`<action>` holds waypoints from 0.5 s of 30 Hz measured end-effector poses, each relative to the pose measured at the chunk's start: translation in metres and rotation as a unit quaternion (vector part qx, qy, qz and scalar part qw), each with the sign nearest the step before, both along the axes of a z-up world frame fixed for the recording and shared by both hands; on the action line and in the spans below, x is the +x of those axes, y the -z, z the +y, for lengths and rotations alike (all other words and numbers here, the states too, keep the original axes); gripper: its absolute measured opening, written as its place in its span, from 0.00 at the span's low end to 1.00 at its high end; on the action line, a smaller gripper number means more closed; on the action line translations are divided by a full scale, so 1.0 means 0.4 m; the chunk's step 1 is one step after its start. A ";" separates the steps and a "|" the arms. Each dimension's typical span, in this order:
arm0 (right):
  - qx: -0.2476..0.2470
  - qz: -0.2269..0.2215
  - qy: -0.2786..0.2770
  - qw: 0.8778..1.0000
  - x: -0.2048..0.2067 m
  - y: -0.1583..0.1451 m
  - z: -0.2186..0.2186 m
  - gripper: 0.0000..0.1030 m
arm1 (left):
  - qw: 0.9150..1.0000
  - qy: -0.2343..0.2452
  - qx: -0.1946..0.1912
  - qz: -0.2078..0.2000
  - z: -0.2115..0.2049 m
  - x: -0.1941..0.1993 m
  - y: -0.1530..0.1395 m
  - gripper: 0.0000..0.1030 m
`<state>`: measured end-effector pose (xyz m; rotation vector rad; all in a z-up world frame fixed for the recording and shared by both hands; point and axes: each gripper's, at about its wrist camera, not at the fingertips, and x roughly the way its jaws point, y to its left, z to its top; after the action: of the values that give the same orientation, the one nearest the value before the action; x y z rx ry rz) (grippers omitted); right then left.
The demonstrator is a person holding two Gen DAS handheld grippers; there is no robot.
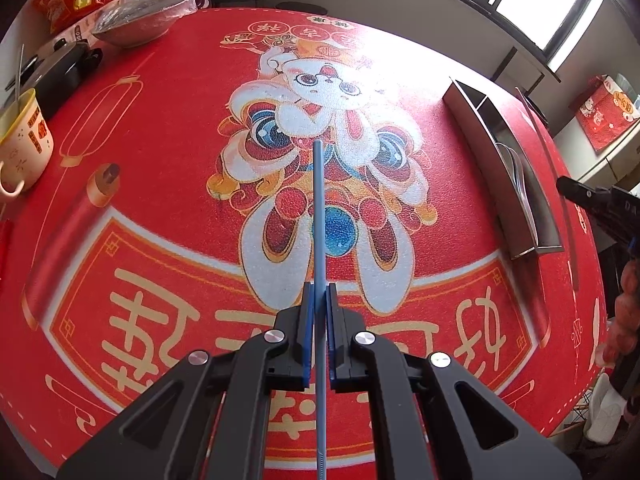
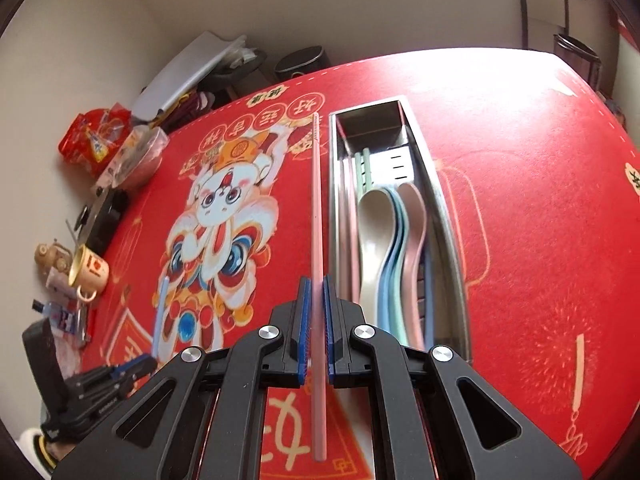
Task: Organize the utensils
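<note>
Above the red mat [image 1: 160, 160], left tongs [image 1: 319, 300] grip a blue chopstick [image 1: 318, 208]; right tongs [image 2: 315, 292] grip a pink chopstick [image 2: 317, 200].

Daylight from the windows [image 1: 548, 4] blows out the far tablecloth [image 2: 500, 80]; fisheye edges bend and darken

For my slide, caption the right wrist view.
Right gripper clamps a pink chopstick beside the steel utensil tray holding pastel spoons.
</note>
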<state>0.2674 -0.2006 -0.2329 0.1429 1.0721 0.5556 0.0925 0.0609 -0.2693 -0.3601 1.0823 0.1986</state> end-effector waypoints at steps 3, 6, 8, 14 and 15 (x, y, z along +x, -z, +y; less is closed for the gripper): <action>-0.002 0.013 0.011 1.000 0.059 0.023 -0.006 0.06 | 1.000 -0.009 0.003 0.002 0.002 -0.009 0.000 0.05; -0.008 0.028 0.004 1.000 0.096 0.052 0.000 0.06 | 1.000 -0.021 0.005 0.004 0.010 -0.021 0.000 0.05; -0.012 0.035 -0.002 0.999 0.109 0.067 0.006 0.06 | 0.999 -0.031 0.006 0.006 0.017 -0.030 0.000 0.05; -0.005 0.067 0.003 0.998 0.133 0.116 0.020 0.06 | 0.998 -0.056 0.009 0.010 0.032 -0.049 0.000 0.05; -0.001 0.073 0.006 0.997 0.136 0.122 0.021 0.06 | 0.998 -0.056 0.010 0.011 0.031 -0.050 0.000 0.05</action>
<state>0.3219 -0.1921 -0.2818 0.1909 1.2127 0.5393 0.0727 0.0733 -0.2693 -0.4022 1.0816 0.3132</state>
